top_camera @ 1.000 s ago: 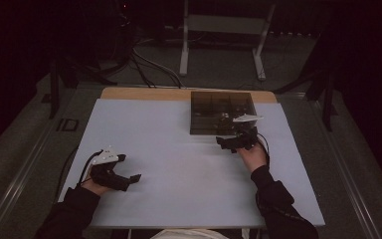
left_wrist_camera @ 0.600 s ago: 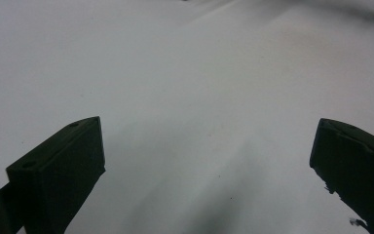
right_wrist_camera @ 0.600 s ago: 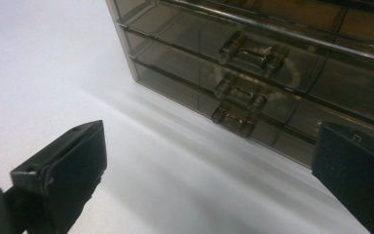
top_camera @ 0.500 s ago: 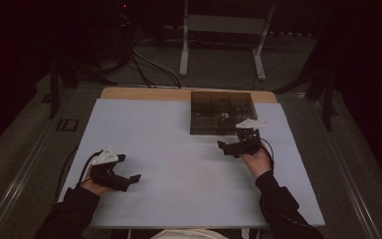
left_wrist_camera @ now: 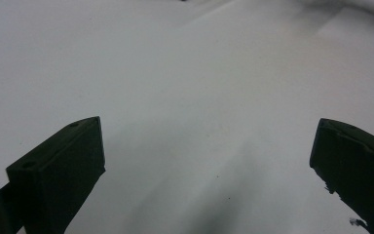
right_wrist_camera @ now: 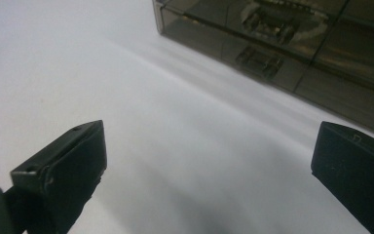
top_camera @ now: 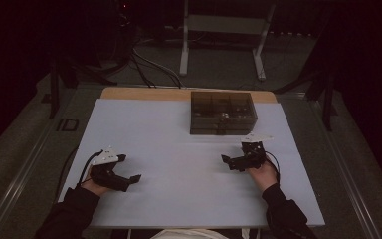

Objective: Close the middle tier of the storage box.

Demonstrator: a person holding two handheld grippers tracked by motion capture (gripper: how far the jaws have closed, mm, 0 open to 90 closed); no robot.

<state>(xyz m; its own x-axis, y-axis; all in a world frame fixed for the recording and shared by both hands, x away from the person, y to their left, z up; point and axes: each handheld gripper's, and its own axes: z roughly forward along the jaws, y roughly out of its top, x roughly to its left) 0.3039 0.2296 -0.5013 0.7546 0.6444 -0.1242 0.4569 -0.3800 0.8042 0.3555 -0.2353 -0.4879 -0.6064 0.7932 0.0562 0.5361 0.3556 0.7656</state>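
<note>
A dark, see-through compartment box [top_camera: 222, 112] stands at the far middle-right of the white table [top_camera: 179, 149]; in the right gripper view the box [right_wrist_camera: 282, 44] fills the top right, with small metal parts inside one compartment. My right gripper [top_camera: 230, 162] rests on the table a little in front of the box and points left. Its jaws [right_wrist_camera: 209, 161] are wide apart and hold nothing. My left gripper [top_camera: 132, 179] lies near the front left and points right, open, with bare tabletop between its fingers [left_wrist_camera: 209, 161].
A wooden strip [top_camera: 144, 93] borders the table's far edge. Beyond it, on the dark floor, are a metal stand [top_camera: 221, 45] and cables [top_camera: 144, 64]. White tabletop stretches between the two grippers.
My right gripper has drawn back from the box toward the near edge of the table. The left gripper has stayed where it was.
</note>
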